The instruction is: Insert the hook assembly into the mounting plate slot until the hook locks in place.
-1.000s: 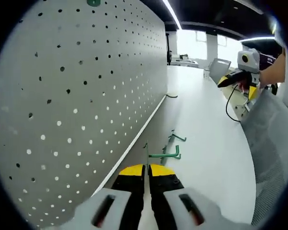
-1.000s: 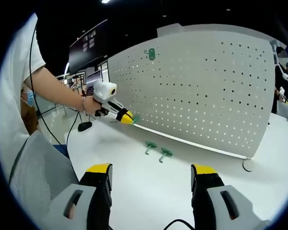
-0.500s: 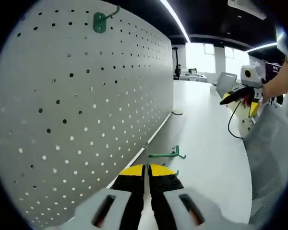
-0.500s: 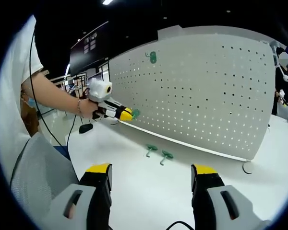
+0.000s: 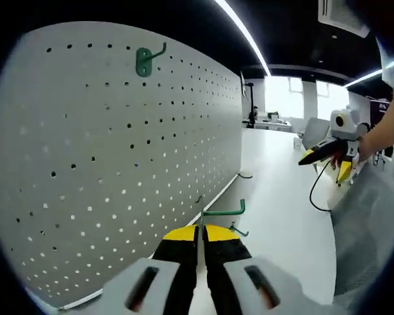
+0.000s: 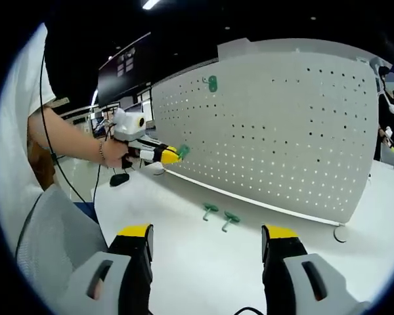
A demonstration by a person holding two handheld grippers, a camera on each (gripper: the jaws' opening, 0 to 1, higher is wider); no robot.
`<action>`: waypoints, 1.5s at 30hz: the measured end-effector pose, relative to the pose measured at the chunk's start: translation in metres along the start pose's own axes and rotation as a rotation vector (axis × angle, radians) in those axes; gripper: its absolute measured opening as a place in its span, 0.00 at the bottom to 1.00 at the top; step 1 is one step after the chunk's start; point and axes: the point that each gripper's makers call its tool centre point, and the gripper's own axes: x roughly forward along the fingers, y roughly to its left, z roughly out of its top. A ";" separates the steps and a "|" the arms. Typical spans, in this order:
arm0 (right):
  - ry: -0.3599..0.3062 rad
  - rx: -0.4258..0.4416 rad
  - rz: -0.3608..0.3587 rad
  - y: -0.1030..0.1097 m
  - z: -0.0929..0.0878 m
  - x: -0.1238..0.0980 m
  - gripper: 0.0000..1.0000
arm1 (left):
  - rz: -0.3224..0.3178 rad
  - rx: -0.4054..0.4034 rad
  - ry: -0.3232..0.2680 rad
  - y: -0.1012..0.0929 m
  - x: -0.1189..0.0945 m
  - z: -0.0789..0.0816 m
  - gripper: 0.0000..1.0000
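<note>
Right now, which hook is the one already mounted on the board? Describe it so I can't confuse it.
Find the big grey pegboard standing on the white table. High on it sits one green hook. Unlike the two green hooks lying on the table, it is fixed upright to the board.

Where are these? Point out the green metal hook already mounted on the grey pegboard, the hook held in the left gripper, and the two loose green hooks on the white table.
Mounted green hook (image 5: 144, 62), left gripper view, on its base plate.
Held green hook (image 5: 224, 211), left gripper view, on its shank.
Loose green hooks (image 6: 210, 209), right gripper view, on the left one's base.
</note>
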 end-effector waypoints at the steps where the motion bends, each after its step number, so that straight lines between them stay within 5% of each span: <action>1: -0.002 0.001 -0.001 0.000 0.001 0.000 0.65 | 0.005 -0.004 -0.005 0.000 -0.001 0.001 0.03; 22: -0.027 0.004 -0.003 0.005 0.005 -0.002 0.65 | 0.092 -0.069 -0.195 -0.018 -0.027 0.042 0.03; 45: -0.055 0.012 0.002 0.007 0.014 -0.001 0.65 | 0.178 -0.113 -0.296 -0.024 -0.048 0.064 0.03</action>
